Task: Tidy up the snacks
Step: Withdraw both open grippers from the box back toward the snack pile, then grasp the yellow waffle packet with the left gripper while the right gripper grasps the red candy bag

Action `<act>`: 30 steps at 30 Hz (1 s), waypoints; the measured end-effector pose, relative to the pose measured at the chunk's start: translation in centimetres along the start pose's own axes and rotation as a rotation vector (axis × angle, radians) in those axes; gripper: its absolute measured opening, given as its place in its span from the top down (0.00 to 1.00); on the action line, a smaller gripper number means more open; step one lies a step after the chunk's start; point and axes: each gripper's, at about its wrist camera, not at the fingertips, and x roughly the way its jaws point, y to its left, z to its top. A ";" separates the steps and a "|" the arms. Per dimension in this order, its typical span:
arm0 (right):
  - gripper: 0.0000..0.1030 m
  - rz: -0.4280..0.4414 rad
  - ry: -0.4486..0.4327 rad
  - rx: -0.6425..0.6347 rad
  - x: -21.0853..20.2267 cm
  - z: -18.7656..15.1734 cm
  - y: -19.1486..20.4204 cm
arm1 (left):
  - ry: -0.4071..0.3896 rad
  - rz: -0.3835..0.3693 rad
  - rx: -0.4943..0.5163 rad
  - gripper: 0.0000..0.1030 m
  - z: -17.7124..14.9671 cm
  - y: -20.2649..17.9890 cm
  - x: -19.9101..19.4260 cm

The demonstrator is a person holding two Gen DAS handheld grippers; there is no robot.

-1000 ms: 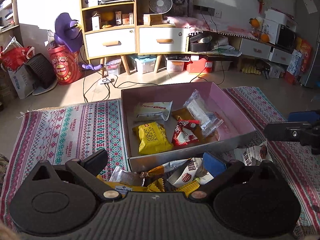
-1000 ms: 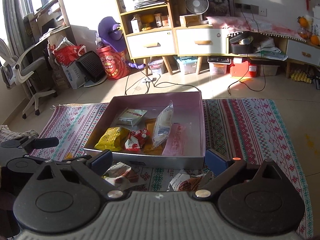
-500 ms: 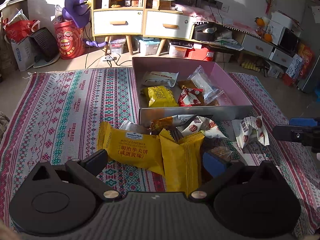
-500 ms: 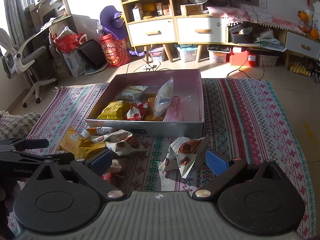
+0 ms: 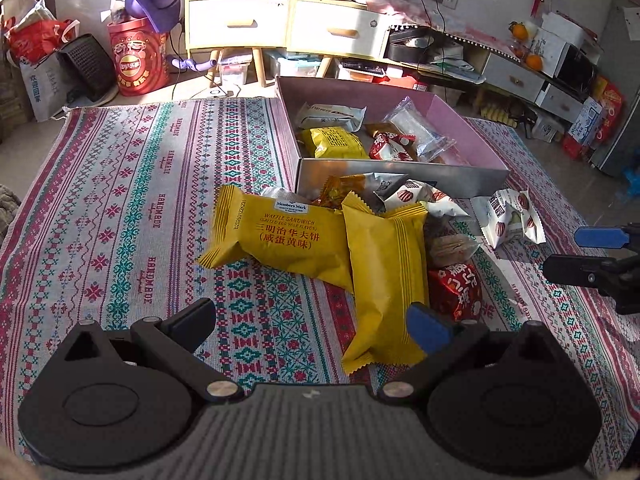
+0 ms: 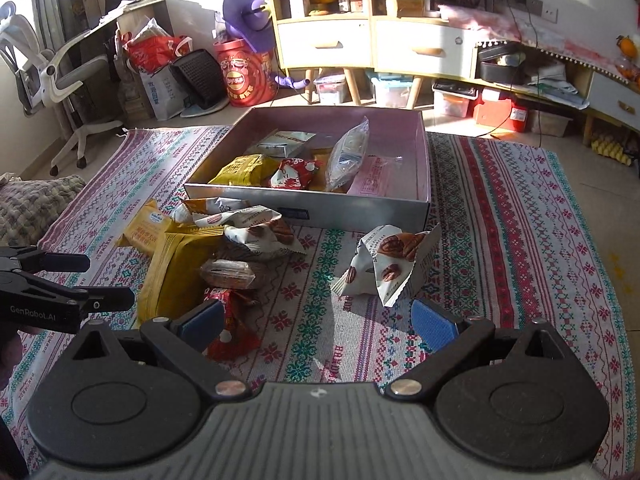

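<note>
A pink box (image 5: 472,136) (image 6: 424,160) on the patterned rug holds several snack packets. In front of it lies a loose pile: two yellow waffle packets (image 5: 288,236) (image 5: 388,268), white pecan packets (image 5: 424,196), a red packet (image 5: 460,288) and a brown biscuit pack (image 6: 228,272). A white pecan packet (image 6: 388,264) (image 5: 512,220) lies apart on the right. My left gripper (image 5: 312,322) is open and empty, above the rug just short of the pile. My right gripper (image 6: 316,322) is open and empty, short of the pecan packet.
The rug (image 5: 120,200) covers the floor around the box. Cabinets with drawers (image 6: 360,40), a red tin (image 6: 244,76), bags and storage bins stand behind. An office chair (image 6: 48,72) stands far left. A knitted cushion (image 6: 28,208) lies at the rug's left edge.
Both grippers have pulled back from the box and risen, bringing the whole snack pile into view. Both stay open and empty.
</note>
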 end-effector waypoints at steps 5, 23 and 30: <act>0.03 0.017 0.016 -0.023 0.4 -0.4 0.8 | 0.013 0.008 0.010 0.00 -0.8 0.2 0.1; 0.33 0.111 0.091 -0.032 3.1 -0.6 3.7 | -0.012 -0.032 0.054 0.00 -1.1 -0.2 0.2; 0.60 0.141 0.127 -0.041 3.9 -1.1 4.4 | -0.007 -0.033 0.069 0.00 -1.1 -0.5 0.5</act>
